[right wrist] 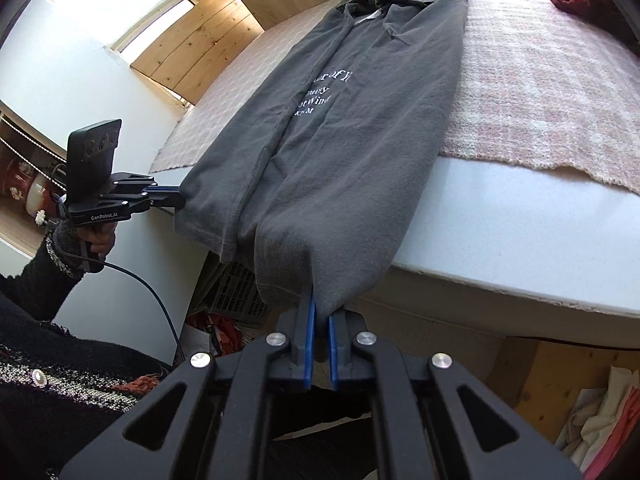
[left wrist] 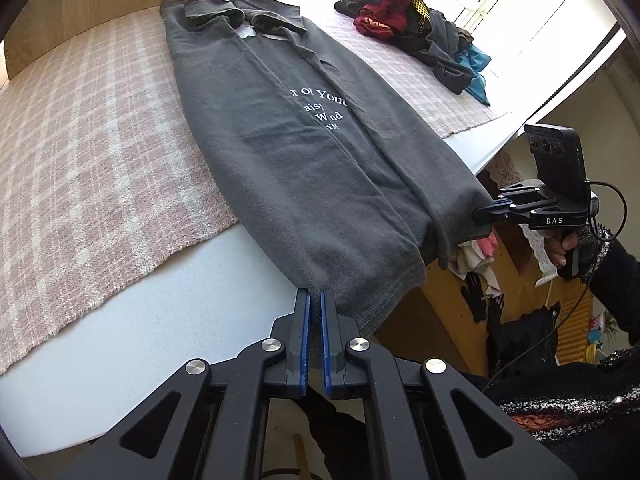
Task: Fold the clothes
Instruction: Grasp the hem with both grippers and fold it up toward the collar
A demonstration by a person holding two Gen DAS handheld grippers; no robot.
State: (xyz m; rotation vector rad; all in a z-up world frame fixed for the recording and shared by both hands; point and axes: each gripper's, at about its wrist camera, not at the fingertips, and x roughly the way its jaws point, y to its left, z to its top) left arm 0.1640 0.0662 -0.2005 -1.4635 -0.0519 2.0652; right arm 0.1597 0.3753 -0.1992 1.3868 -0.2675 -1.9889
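Your left gripper [left wrist: 315,294] sits at the near edge of the table, its blue-lined jaws drawn narrow and pinching the left bottom corner of the grey T-shirt [left wrist: 296,152] at the hem. Your right gripper [right wrist: 322,312] does the same at the other bottom corner, jaws nearly together with a bunch of grey cloth caught between them. The shirt lies lengthwise away from you, collar at the far end, hem hanging just over the near edge of the white table [left wrist: 168,304]; most of its length rests on a pink checked blanket [left wrist: 80,152]. Both long sides appear already turned in over the middle, so the white printed lettering is partly covered and the shirt forms a narrow strip. Judging from that, the side folds are done, and what is left is to carry the hem up toward the collar, perhaps more than once. A pile of clothes [left wrist: 416,28] waits on the far right of the table, so more garments likely remain. The left wrist view shows that pile in full, plus your right hand [left wrist: 564,248] on its handle; the right wrist view catches only a red edge of the pile at its top corner, but shows your left hand [right wrist: 100,240], a dark cable trailing below it, and a crate under the table.
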